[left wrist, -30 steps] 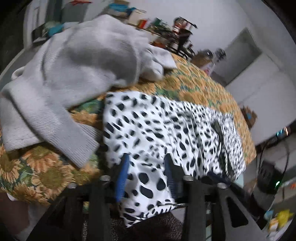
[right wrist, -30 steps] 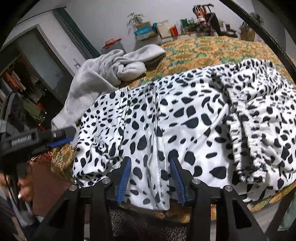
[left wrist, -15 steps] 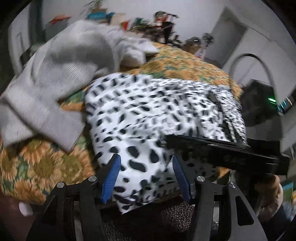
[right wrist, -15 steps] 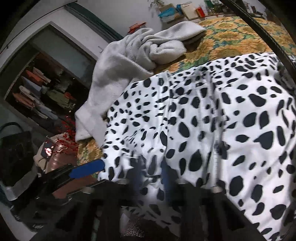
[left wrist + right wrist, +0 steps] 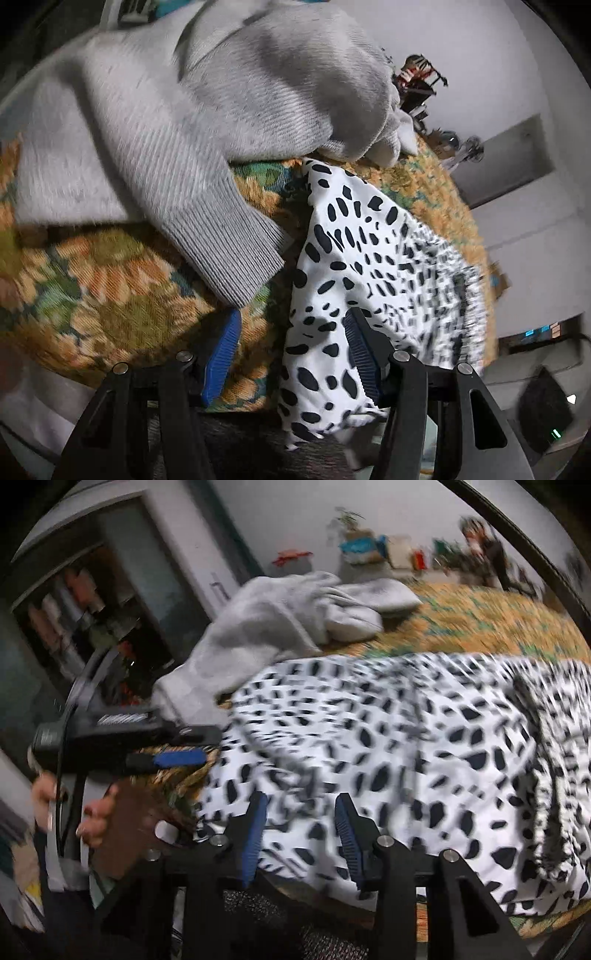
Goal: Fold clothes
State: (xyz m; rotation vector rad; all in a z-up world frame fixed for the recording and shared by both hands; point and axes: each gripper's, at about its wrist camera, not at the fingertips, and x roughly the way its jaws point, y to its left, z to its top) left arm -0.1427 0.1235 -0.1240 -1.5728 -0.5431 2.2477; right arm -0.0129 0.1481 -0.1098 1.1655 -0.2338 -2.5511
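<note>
From the left wrist view, the left gripper (image 5: 291, 354) hangs low over the near edge of a bed (image 5: 110, 302) covered in an orange-and-green sunflower bedspread; its blue-padded fingers (image 5: 221, 354) stand wide apart, released, with the near edge of the spotted garment (image 5: 354, 266) lying between them, one pad over bare bedspread and the other against the cloth. This black-spotted white garment stretches away across the bed toward its far right side. A grey ribbed sweater (image 5: 177, 122) lies heaped on the bed to the left and behind, one cuffed sleeve reaching down to just beside the spotted garment. Beyond the bed are a white wall (image 5: 480, 74), a grey recess in it, and dark clutter at the far edge, too small to identify. From the right wrist view, which is blurred, the right gripper (image 5: 301, 834) hovers at the near edge of the same spotted garment (image 5: 406, 746), its jaws apart and closed on nothing. The garment spreads broadly across the bed (image 5: 480, 620), with the grey sweater (image 5: 280, 624) bunched behind it. At left, the left gripper (image 5: 173, 746) sits at the garment's corner, held by a hand (image 5: 92, 812). Behind stand a dark open shelving unit (image 5: 81, 609), a pale wall (image 5: 277, 517) and a row of small items along it
</note>
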